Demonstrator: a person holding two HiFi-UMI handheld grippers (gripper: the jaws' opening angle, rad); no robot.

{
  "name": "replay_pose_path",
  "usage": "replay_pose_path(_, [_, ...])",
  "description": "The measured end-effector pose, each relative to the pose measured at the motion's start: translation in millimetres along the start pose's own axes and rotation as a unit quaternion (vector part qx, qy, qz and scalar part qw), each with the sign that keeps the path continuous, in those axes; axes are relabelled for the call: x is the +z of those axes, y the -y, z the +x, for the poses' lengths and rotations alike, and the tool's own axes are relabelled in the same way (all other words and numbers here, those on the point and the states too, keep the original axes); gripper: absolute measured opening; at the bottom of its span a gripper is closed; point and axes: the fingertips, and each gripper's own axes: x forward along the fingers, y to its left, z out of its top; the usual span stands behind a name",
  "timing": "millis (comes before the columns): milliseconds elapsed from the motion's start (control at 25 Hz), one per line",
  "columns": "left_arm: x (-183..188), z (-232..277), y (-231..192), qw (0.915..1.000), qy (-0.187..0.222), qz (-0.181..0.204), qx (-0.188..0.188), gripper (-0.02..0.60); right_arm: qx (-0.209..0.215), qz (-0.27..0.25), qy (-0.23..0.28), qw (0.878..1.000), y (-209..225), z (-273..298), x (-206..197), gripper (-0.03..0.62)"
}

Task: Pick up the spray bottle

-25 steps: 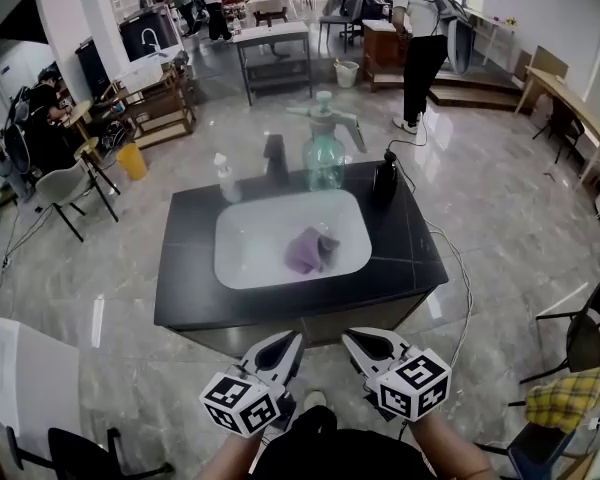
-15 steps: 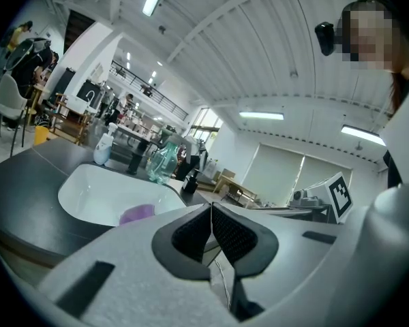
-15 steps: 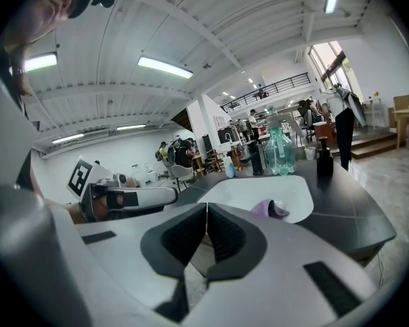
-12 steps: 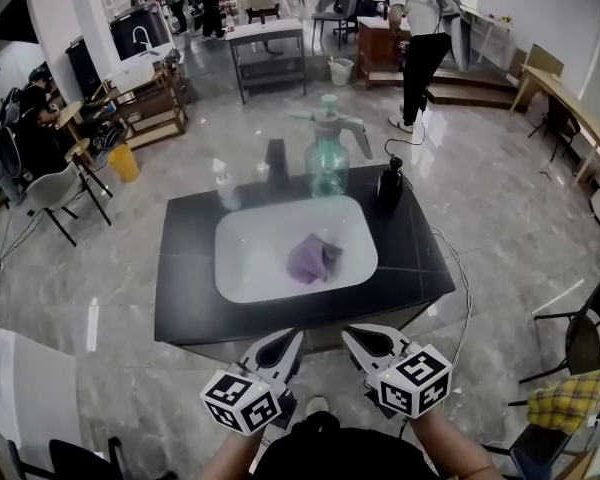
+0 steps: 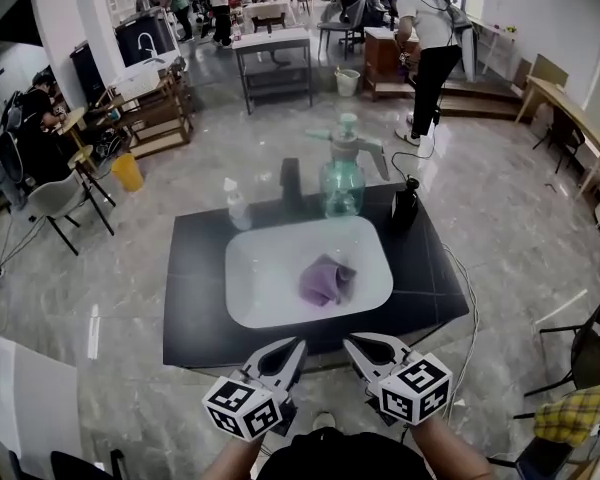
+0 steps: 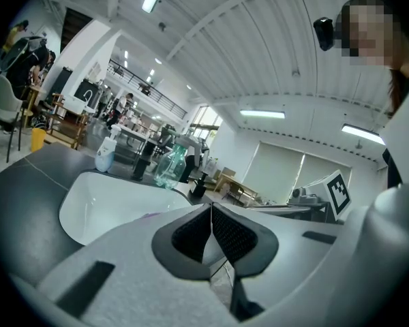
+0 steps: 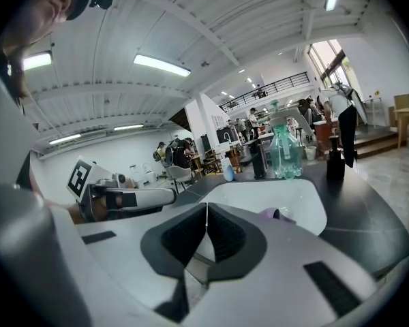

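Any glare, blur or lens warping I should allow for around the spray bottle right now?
Head view: sharp, edges bowed by the wide lens, soft sheen on the floor, spray bottle crisp. Left gripper view: strong fisheye, dark corners, spray bottle small and soft. Right gripper view: same warping, bright ceiling lights, spray bottle clear.

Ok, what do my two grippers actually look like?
The left gripper and right gripper match: light grey, rounded shells tapering to the jaws, black textured pads inside, and a white cube with black square markers on each.

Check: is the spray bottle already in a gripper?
No, the spray bottle stands behind the basin, well clear of the left gripper and right gripper.
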Motion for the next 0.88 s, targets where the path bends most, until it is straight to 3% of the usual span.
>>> replay_pose_path(400, [15, 22, -14, 0.9993, -0.008, 0.025, -0.028, 0.008, -0.016, -0.001, -0.002, 1.000, 12, 20, 7, 0.008])
replay_pose_path(880, [58, 76, -18, 0.9977, 0.011, 0.060, -0.029, 0.008, 0.005, -0.032, 0.027, 0.999, 54, 41, 61, 0.008])
